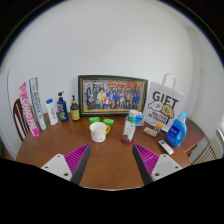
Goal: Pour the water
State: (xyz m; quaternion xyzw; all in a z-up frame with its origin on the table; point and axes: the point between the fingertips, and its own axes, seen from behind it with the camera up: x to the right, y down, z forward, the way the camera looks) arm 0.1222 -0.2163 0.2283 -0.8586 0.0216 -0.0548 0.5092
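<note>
A white cup (98,131) stands on the round wooden table (108,160), beyond my fingers and slightly left of centre. To its right stands a clear plastic water bottle (129,124) with a white cap. My gripper (111,162) is open above the near part of the table. Its magenta pads (75,158) spread wide apart, and only bare wood lies between them. Both cup and bottle are well ahead of the fingertips.
A framed group photo (112,95) leans on the wall behind. Several bottles (58,108) and leaflets (29,108) stand at the left. A white gift sign (162,107), a blue detergent bottle (177,131) and small green cups (102,121) are at right and centre.
</note>
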